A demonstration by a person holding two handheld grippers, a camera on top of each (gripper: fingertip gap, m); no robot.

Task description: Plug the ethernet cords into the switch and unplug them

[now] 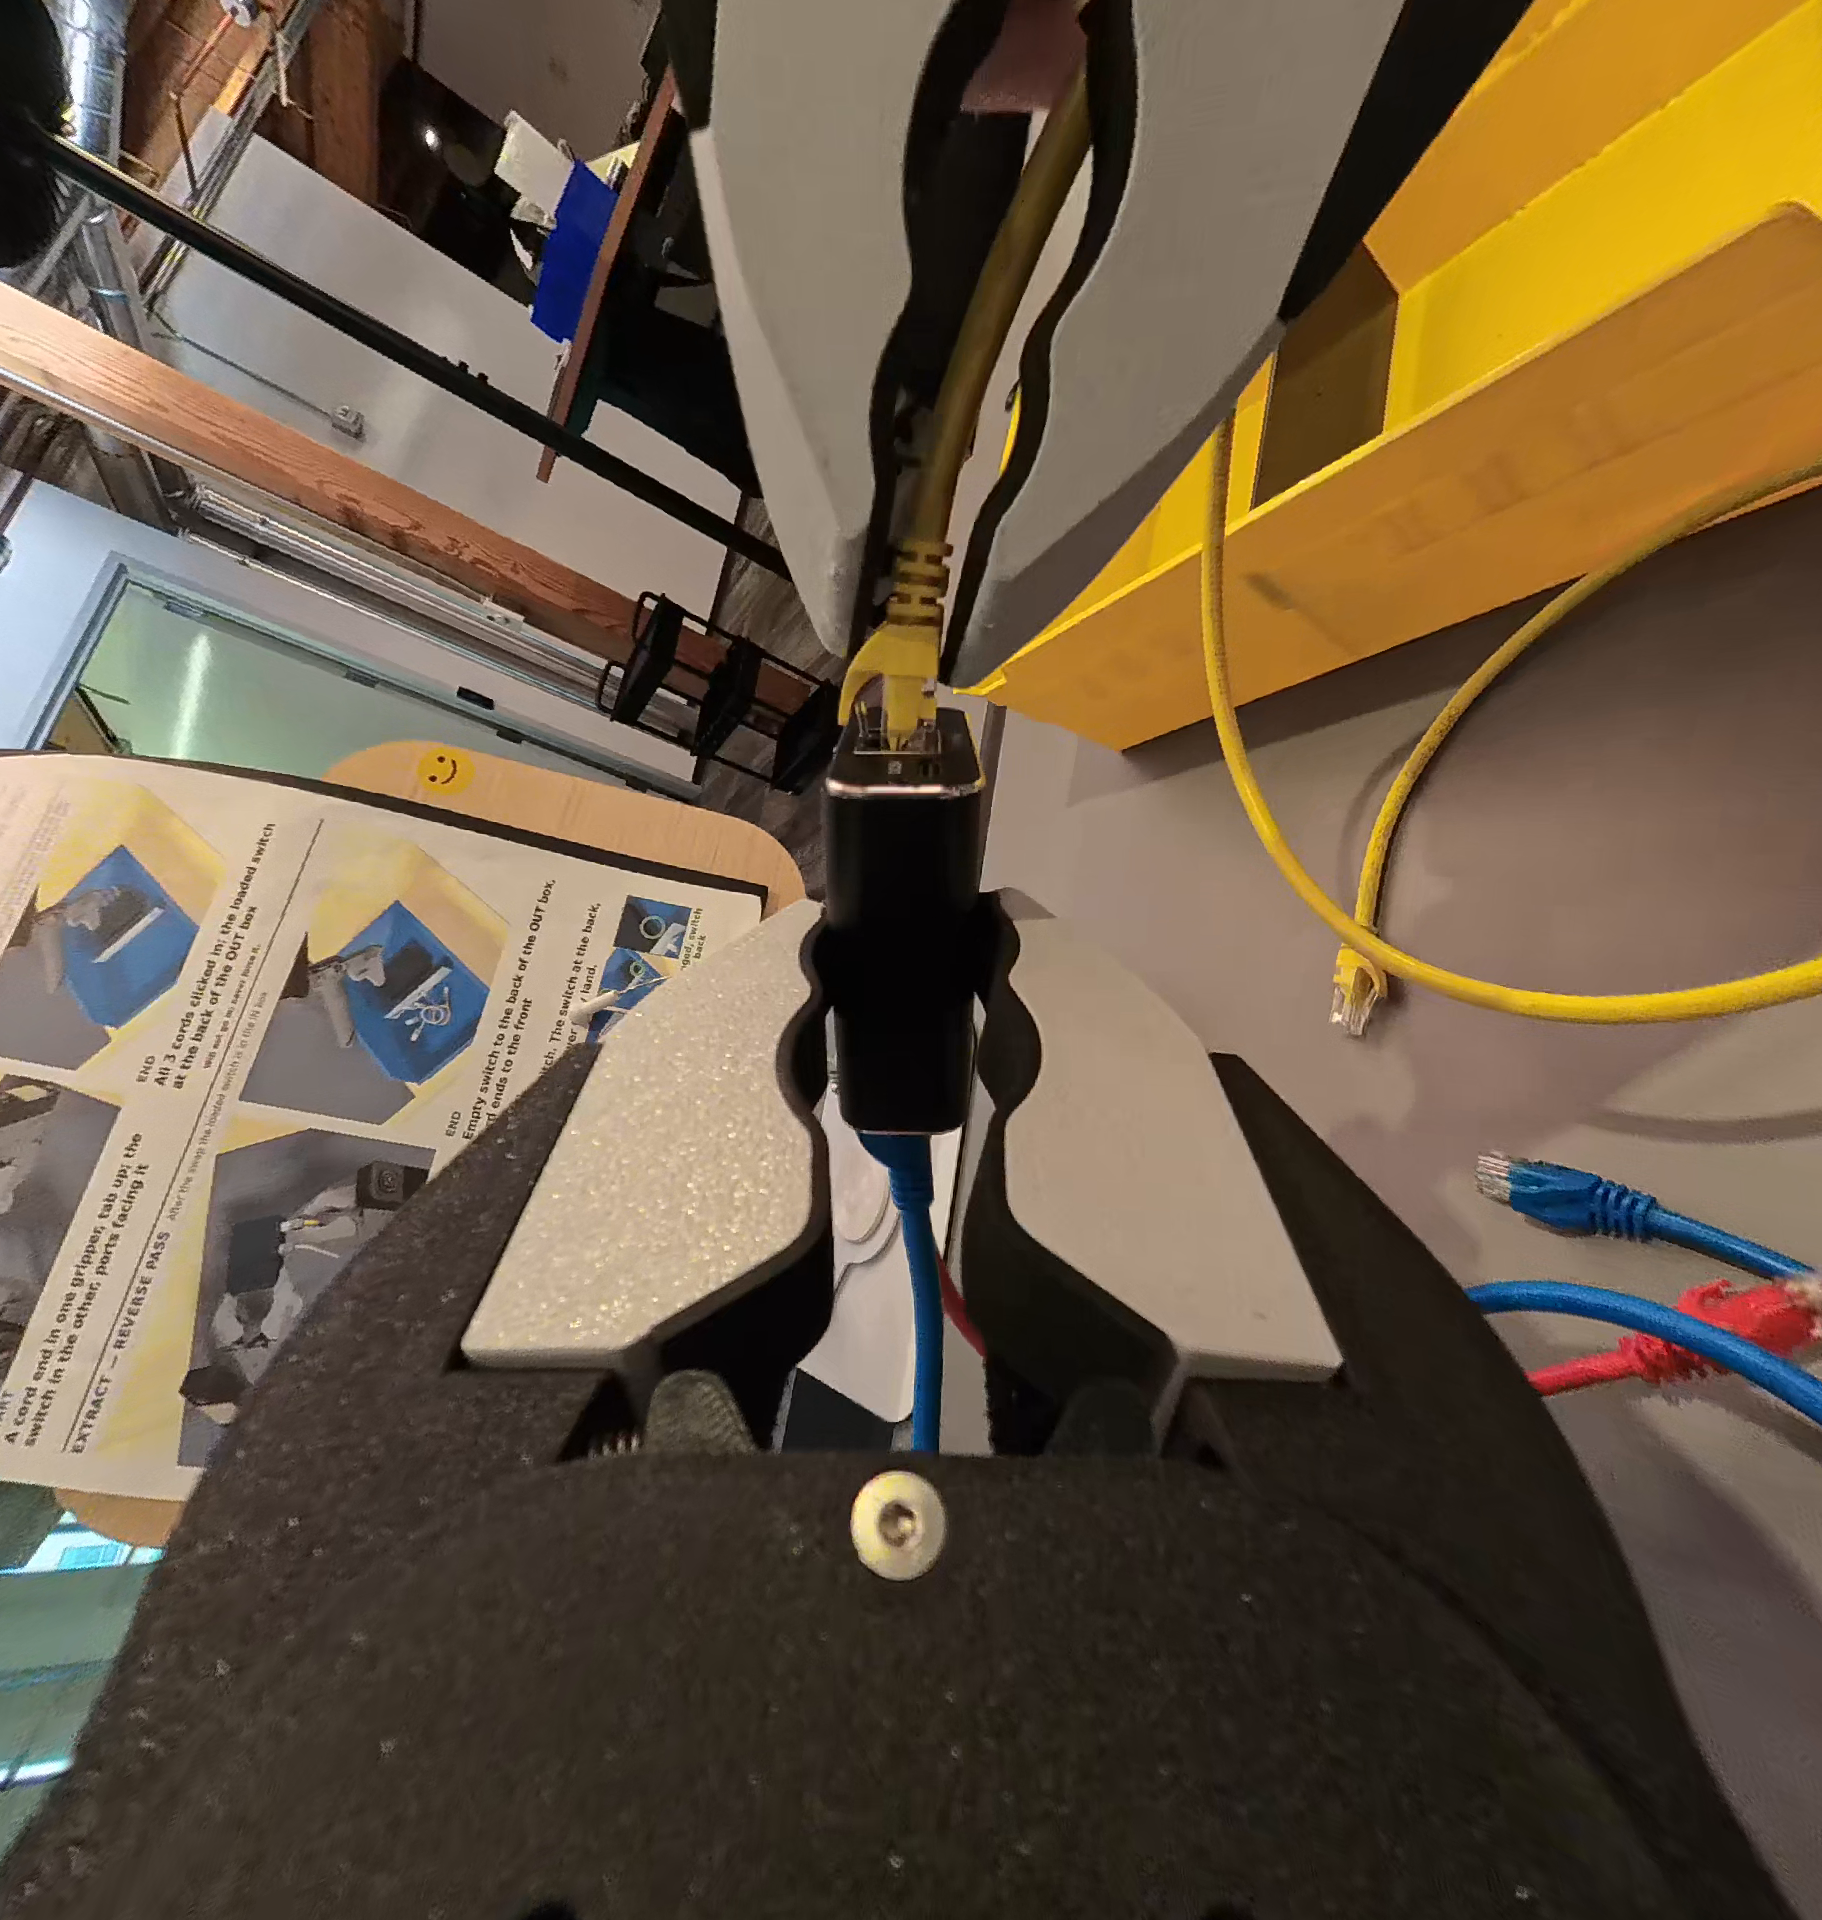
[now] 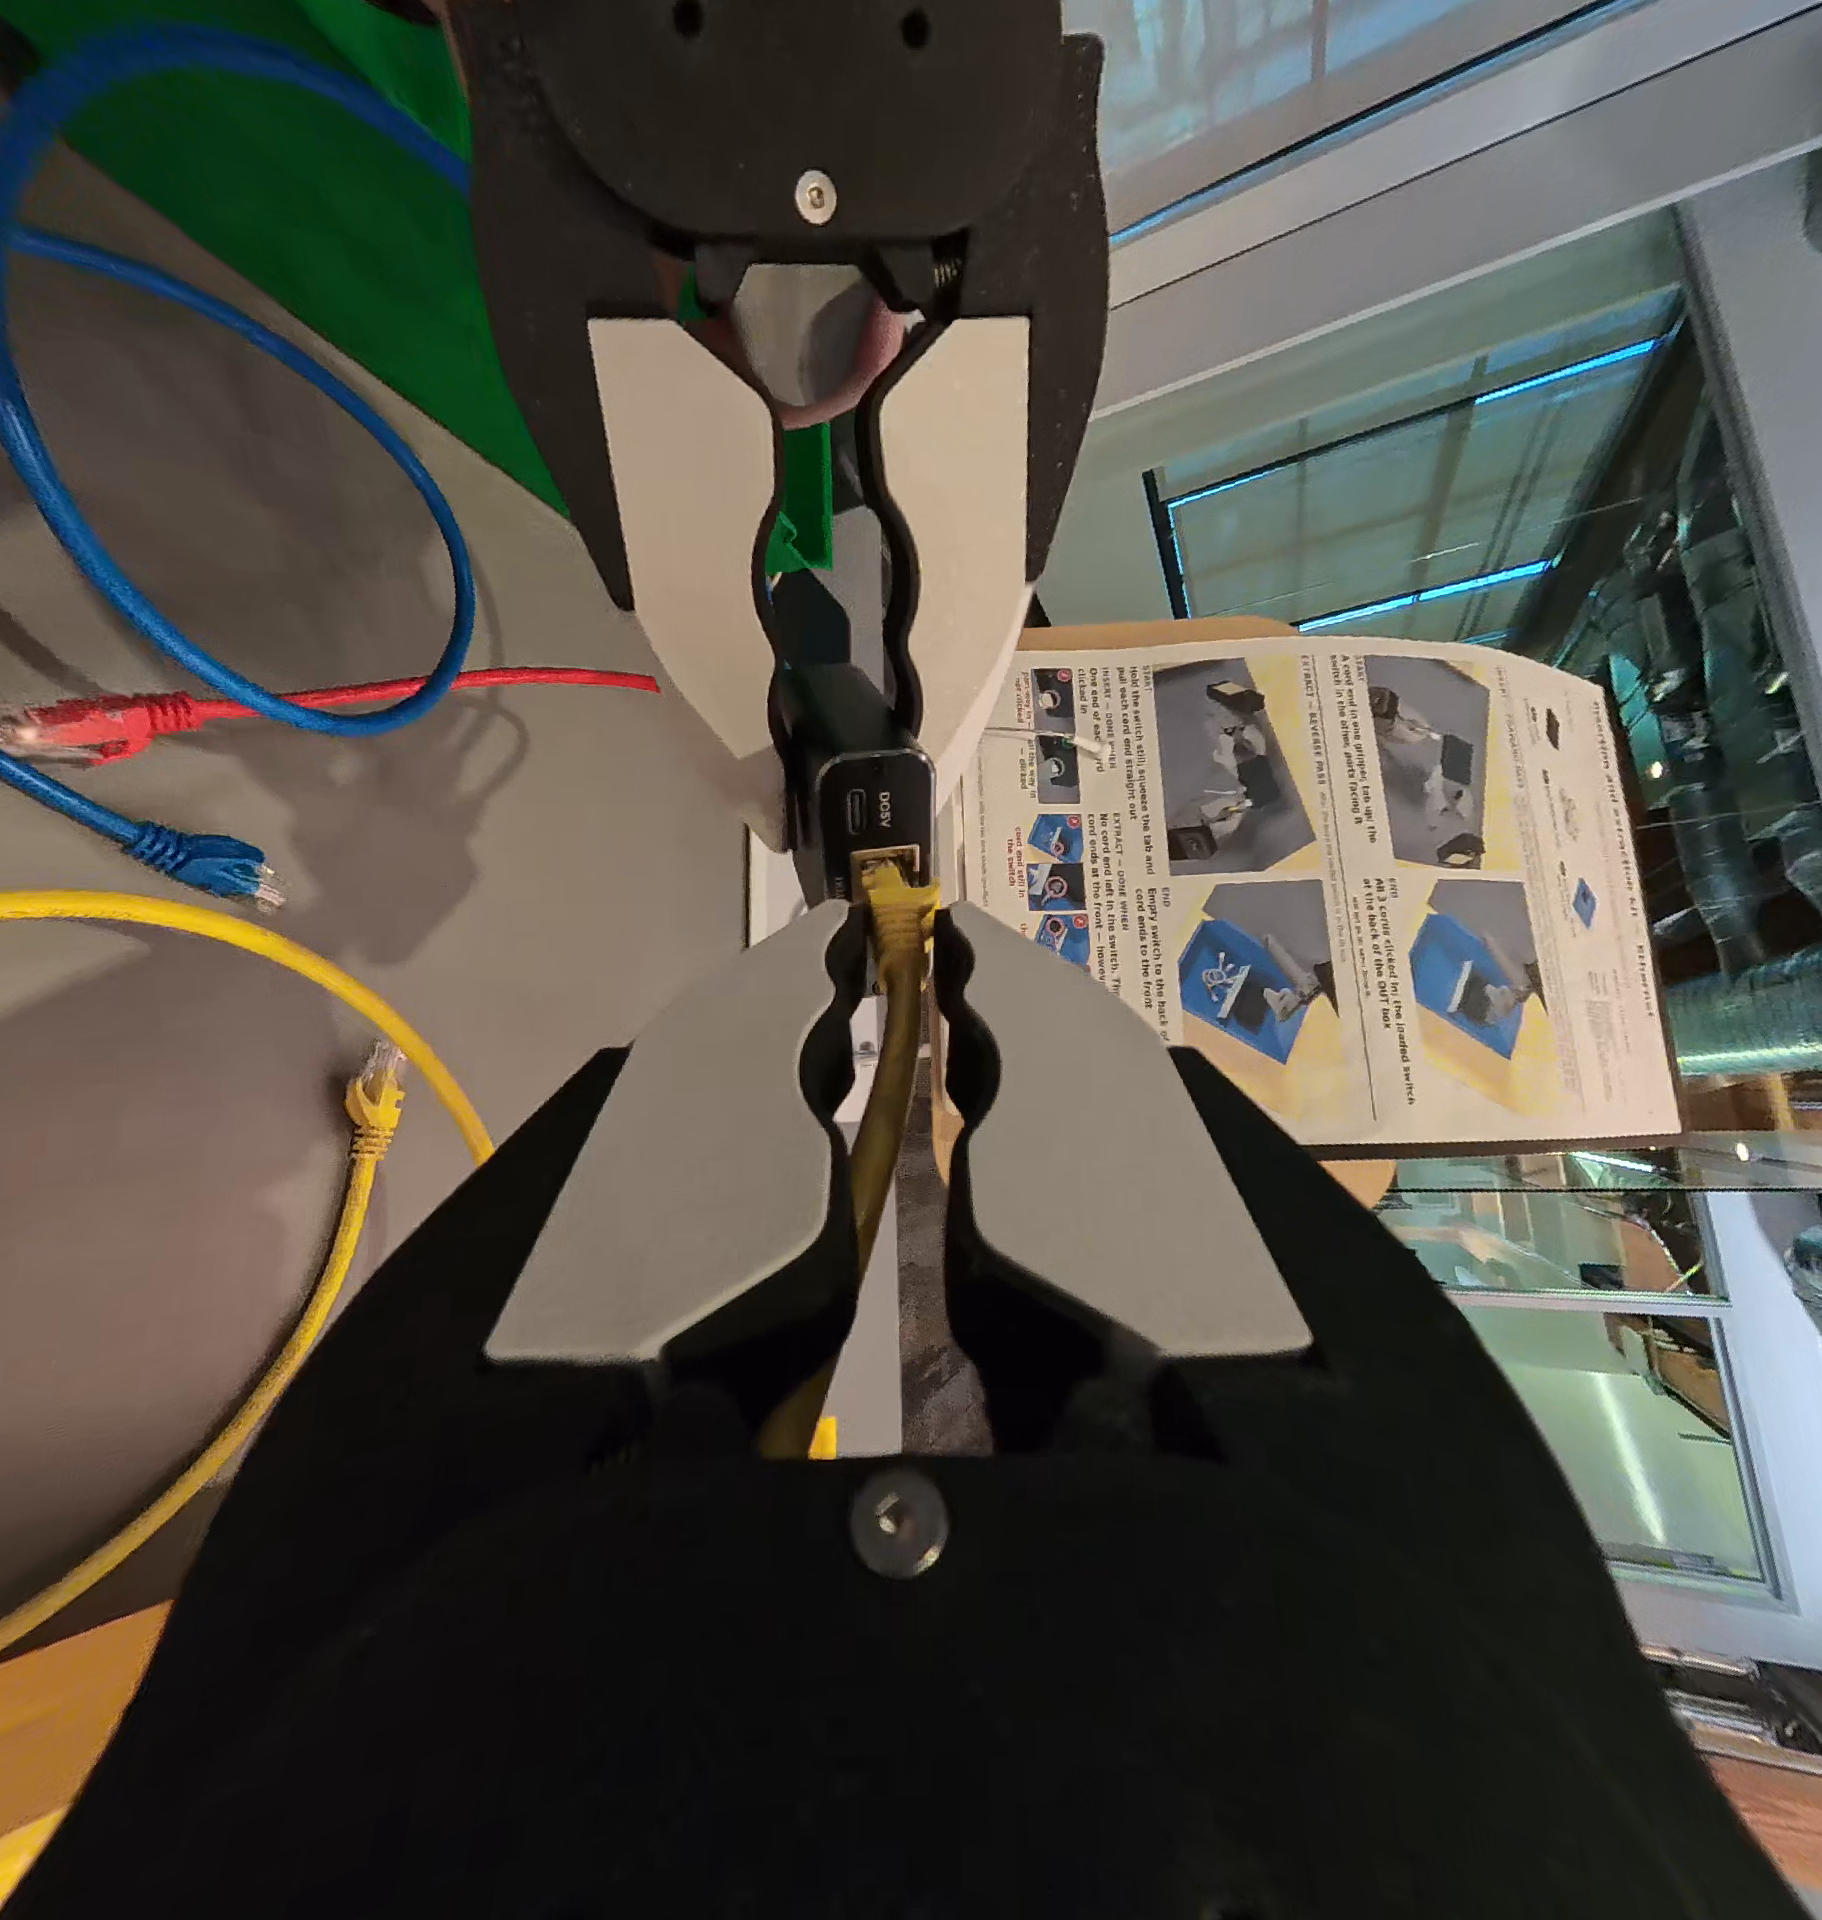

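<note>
My left gripper (image 1: 902, 987) is shut on a black switch (image 1: 902, 883), pads pressed on its two sides, port end pointing away. My right gripper (image 2: 891, 935) is shut on the yellow cord's plug (image 2: 894, 914), whose tip sits in the switch's port (image 2: 886, 862). In the left wrist view the right gripper (image 1: 912, 623) comes in from above with the yellow plug (image 1: 902, 696) at the switch's top. In the right wrist view the left gripper (image 2: 845, 727) holds the switch (image 2: 871, 800) from above. A blue cord (image 1: 917, 1299) runs under the switch; whether it is plugged in is hidden.
On the grey table (image 1: 1561, 831) lie a loose yellow plug end (image 1: 1354, 987), a blue plug (image 1: 1551, 1195) and a red plug (image 1: 1759, 1320). A yellow bin (image 1: 1509, 364) stands close by the right gripper. A printed instruction sheet (image 2: 1354, 883) lies beyond. One gripper's finger ends stand about 4 cm off the other's.
</note>
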